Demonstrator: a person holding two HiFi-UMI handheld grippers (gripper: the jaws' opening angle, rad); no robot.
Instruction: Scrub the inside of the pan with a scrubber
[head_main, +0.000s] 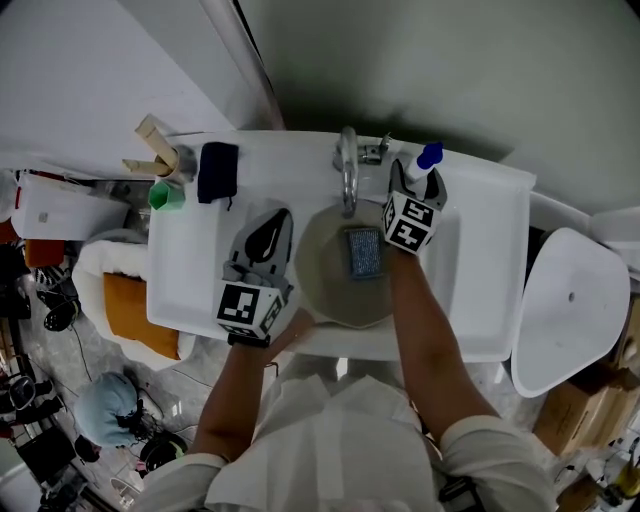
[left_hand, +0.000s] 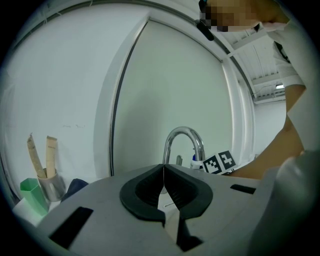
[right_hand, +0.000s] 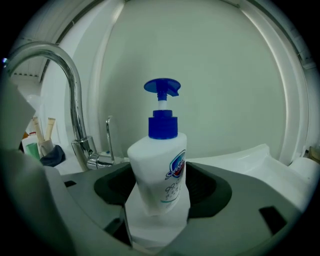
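A round beige pan (head_main: 322, 282) sits in the basin of the white sink (head_main: 480, 270), below the tap. A blue-grey scrubber (head_main: 364, 252) lies flat inside the pan, with no gripper touching it. My right gripper (head_main: 418, 172) is over the sink's back right rim, shut on a white soap bottle (right_hand: 159, 170) with a blue pump (head_main: 429, 155). In the right gripper view the bottle stands between the pads, leaning slightly. My left gripper (head_main: 278, 222) hovers at the pan's left edge, shut and empty, with its jaws meeting in the left gripper view (left_hand: 163, 170).
A chrome tap (head_main: 347, 165) arches over the pan's far side. On the left counter are a dark blue cloth (head_main: 217, 170), a green cup (head_main: 167, 194) and a holder of wooden sticks (head_main: 158, 152). A white toilet (head_main: 570, 300) stands to the right.
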